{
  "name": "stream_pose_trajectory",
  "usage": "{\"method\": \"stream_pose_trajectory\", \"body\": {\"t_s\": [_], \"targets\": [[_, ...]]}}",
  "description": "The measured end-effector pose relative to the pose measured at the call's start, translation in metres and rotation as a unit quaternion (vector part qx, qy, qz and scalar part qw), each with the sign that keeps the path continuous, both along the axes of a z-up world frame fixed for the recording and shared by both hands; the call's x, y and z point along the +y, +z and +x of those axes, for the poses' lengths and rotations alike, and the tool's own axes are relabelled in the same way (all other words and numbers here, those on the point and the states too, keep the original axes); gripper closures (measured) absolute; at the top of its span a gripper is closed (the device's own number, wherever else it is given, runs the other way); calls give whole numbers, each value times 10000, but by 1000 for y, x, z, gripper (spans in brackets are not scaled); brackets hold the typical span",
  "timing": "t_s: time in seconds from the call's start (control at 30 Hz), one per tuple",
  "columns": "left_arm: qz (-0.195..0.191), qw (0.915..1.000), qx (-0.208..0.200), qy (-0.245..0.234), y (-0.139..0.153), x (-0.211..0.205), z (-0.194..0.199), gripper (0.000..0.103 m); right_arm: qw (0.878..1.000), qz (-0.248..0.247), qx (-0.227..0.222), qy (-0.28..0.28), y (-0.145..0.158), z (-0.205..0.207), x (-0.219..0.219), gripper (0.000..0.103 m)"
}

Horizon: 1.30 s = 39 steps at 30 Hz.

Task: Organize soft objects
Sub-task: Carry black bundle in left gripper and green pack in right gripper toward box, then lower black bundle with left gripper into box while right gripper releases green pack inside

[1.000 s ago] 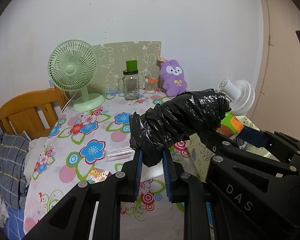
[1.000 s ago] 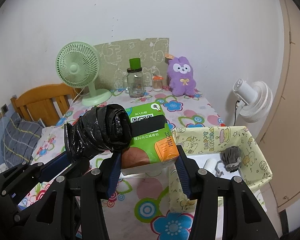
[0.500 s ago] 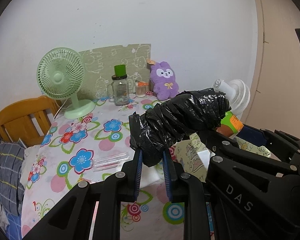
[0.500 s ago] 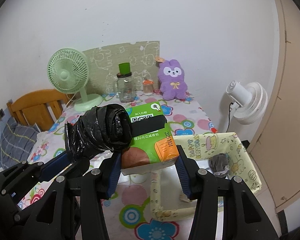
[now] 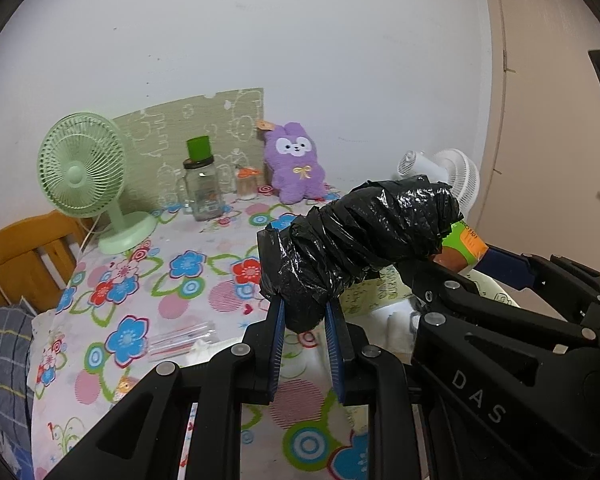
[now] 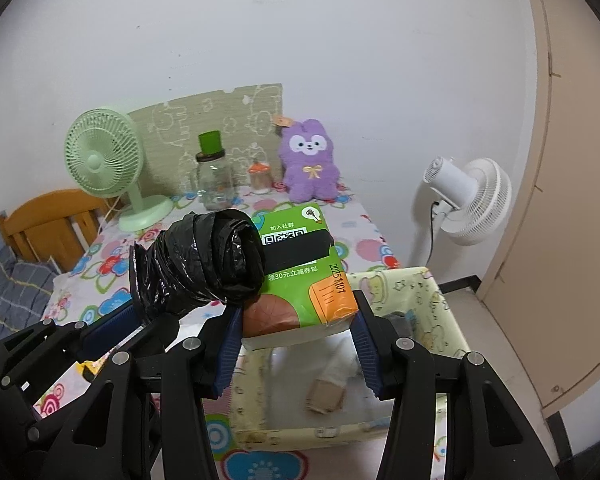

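Green plastic formed the desk fan (image 5: 80, 172) at the far left of the floral table (image 5: 172, 280), beside a wooden chair back (image 5: 24, 256). To its right stood a glass jar (image 5: 202, 190) with a green cup on its lid, a small orange-capped jar (image 5: 247, 182), and a purple plush rabbit (image 5: 296, 168) against the patterned board (image 5: 204, 124). A clear packet (image 5: 180, 340) lay on the cloth nearer the camera.

The left gripper (image 5: 305, 320) was clenched on the lower end of a black bag roll (image 5: 360, 240), which rose tilted to the right, above the table. Its upper end touched the tissue pack (image 6: 300, 268), green with an orange corner and a QR code. The right gripper (image 6: 296, 340) grasped that pack between its blue pads (image 6: 362, 344), holding it above a yellow fabric bin (image 6: 432, 292) at the table's right edge. Inside the bin lay a grey soft item (image 6: 400, 322) and a white item with a tan end (image 6: 332, 380); what these were could not be told. A white fan (image 6: 468, 200) stood at far right, near the beige door (image 6: 572, 200).
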<state>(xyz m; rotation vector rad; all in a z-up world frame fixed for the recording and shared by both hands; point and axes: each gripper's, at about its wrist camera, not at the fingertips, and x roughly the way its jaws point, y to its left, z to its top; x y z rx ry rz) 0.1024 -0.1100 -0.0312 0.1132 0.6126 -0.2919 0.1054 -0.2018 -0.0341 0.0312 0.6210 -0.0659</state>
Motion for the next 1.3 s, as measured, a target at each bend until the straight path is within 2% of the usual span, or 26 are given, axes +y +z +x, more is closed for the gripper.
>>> {"method": "stream_pose_trajectory", "body": {"t_s": [0.57,0.93,1.03,1.17,1.3], "targets": [[86,9988,139,-454,-9,-54,17,85,9991,17,88,-425,-12,10,-52,50],[319,9968,339,-645,-27,-81,36,82,9975,119,321,-611,-32,24,-78,50],[410,9963,417,-626,-34,-86,42,67,9971,147,408,-622,-38,30,-82,50],[536,9955,447,-646,-39,-89,44,35,9968,178,489,-603,-45,35,-85,50],[588,9948,444,-704,-41,-91,45,24,9966,208,545,-583,-50,41,-85,50]]}}
